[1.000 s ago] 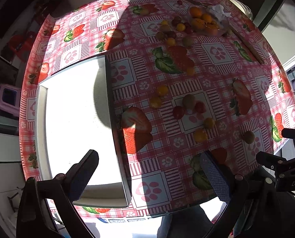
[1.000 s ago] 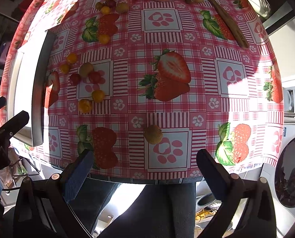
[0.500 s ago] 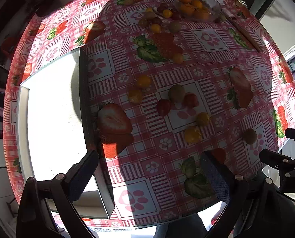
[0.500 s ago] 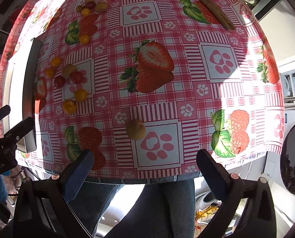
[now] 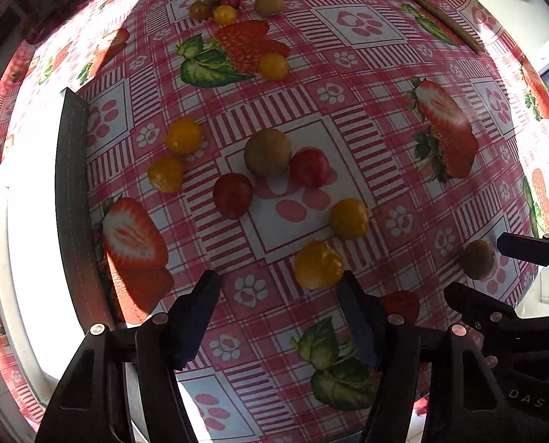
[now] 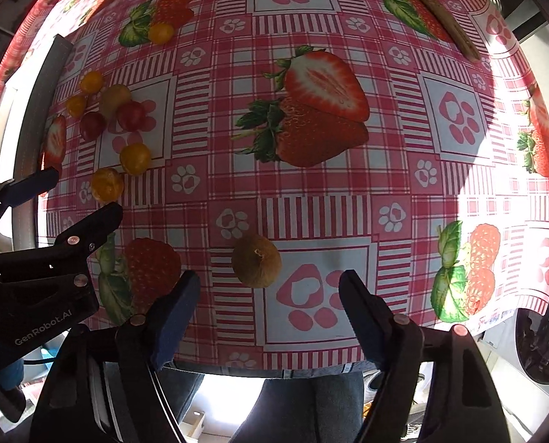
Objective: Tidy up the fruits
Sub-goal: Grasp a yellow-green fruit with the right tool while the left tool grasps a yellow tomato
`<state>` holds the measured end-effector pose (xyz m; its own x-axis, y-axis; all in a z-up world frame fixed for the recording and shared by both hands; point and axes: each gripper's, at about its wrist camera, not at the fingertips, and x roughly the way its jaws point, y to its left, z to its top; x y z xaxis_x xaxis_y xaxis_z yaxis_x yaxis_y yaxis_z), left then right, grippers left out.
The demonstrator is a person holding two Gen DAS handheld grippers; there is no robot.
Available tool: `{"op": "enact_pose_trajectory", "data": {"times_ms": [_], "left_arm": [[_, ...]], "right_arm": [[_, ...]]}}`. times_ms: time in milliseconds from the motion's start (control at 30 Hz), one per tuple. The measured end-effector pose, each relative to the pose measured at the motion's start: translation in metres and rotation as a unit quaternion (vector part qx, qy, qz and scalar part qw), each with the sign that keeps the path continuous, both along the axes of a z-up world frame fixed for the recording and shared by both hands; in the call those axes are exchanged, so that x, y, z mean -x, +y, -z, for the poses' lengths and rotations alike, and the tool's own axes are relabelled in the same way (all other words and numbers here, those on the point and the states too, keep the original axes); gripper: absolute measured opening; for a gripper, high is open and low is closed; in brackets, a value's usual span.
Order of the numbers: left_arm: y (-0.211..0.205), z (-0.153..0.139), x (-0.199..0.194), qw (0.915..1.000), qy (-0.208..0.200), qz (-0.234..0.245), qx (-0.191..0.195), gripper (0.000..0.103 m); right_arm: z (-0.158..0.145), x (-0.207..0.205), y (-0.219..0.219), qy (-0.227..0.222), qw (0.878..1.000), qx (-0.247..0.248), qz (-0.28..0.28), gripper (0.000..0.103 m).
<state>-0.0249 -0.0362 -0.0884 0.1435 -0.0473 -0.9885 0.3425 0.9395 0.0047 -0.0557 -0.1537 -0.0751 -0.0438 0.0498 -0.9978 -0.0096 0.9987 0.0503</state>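
Best centred first: left gripper (image 5: pixel 278 306) over orange fruit (image 5: pixel 318 265), right gripper (image 6: pixel 269 308) over brown fruit (image 6: pixel 256 260) (jaws just narrowing, nothing clasped yet), then closed gently.

Hard sunlight, white tray (image 5: pixel 27 243) blown out by glare, fisheye edges bent and dark

Both tongs are lower over the surface than a second ago, and their jaws have just been closing. The left tongs (image 5: pixel 278 295) now sit by an orange fruit (image 5: pixel 318 265); the right tongs (image 6: pixel 269 291) now flank a brown fruit (image 6: pixel 256 260), not yet touching.
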Motion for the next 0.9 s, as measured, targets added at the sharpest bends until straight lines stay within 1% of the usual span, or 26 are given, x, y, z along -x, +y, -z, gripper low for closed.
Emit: {"op": "enact_pose_trajectory", "data": {"times_ms": [33, 67, 100, 133, 167, 200, 233, 267, 333, 433, 567, 667, 733, 767, 800, 900], "left_arm": [[-0.003, 0.003, 0.0, 0.9999, -0.009, -0.002, 0.008, 0.067], [-0.005, 0.004, 0.0, 0.9999, -0.008, -0.002, 0.01, 0.066], [-0.008, 0.004, 0.002, 0.9998, -0.011, -0.002, 0.016, 0.06], [-0.01, 0.002, 0.001, 0.9998, -0.014, 0.001, 0.017, 0.05], [-0.013, 0.001, 0.002, 0.9996, -0.017, 0.009, 0.019, 0.043], [-0.016, 0.0, 0.003, 0.9994, -0.021, 0.018, 0.021, 0.028], [-0.02, 0.0, 0.005, 0.9992, -0.023, 0.025, 0.024, 0.025], [-0.021, 0.001, 0.005, 0.9991, -0.02, 0.026, 0.026, 0.025], [-0.018, -0.001, 0.003, 0.9987, -0.009, 0.016, 0.047, 0.025], [0.006, -0.016, 0.001, 0.9977, 0.003, -0.005, 0.067, 0.025], [0.029, -0.036, 0.003, 0.9964, -0.009, -0.027, 0.079, 0.025], [0.053, -0.044, 0.0, 0.9955, -0.017, -0.052, 0.077, 0.025], [0.073, -0.052, 0.005, 0.9938, -0.024, -0.074, 0.08, 0.025], [0.083, -0.056, 0.005, 0.9926, -0.028, -0.087, 0.08, 0.025], [0.092, -0.059, 0.005, 0.9914, -0.032, -0.099, 0.079, 0.025], [0.128, -0.066, 0.008, 0.9864, -0.045, -0.139, 0.075, 0.025]], "right_arm": [[0.002, -0.001, 0.002, 0.001, 1.0, -0.002, 0.002, 0.069], [0.002, 0.001, 0.004, 0.002, 1.0, -0.001, 0.003, 0.067], [0.002, 0.0, 0.005, 0.0, 1.0, 0.003, 0.001, 0.065], [0.002, -0.001, 0.003, -0.002, 1.0, 0.006, -0.002, 0.06], [0.002, -0.002, 0.005, -0.005, 1.0, 0.01, -0.005, 0.056], [0.001, -0.003, 0.005, -0.008, 1.0, 0.018, -0.01, 0.045], [0.0, -0.004, 0.005, -0.011, 1.0, 0.019, -0.012, 0.028], [-0.001, -0.01, 0.001, -0.01, 1.0, 0.013, -0.011, 0.029], [-0.003, -0.015, -0.003, -0.006, 1.0, 0.001, 0.0, 0.029], [-0.014, -0.025, -0.019, -0.011, 1.0, -0.009, 0.014, 0.029], [-0.03, -0.037, -0.024, -0.02, 0.999, -0.026, 0.02, 0.029], [-0.043, -0.046, -0.023, -0.024, 0.999, -0.039, 0.016, 0.029], [-0.049, -0.056, -0.014, -0.027, 0.998, -0.048, 0.009, 0.029], [-0.052, -0.071, -0.004, -0.028, 0.998, -0.053, 0.002, 0.029], [-0.056, -0.076, 0.003, -0.03, 0.998, -0.057, -0.005, 0.029], [-0.067, -0.084, 0.035, -0.04, 0.996, -0.07, -0.035, 0.029]]}}
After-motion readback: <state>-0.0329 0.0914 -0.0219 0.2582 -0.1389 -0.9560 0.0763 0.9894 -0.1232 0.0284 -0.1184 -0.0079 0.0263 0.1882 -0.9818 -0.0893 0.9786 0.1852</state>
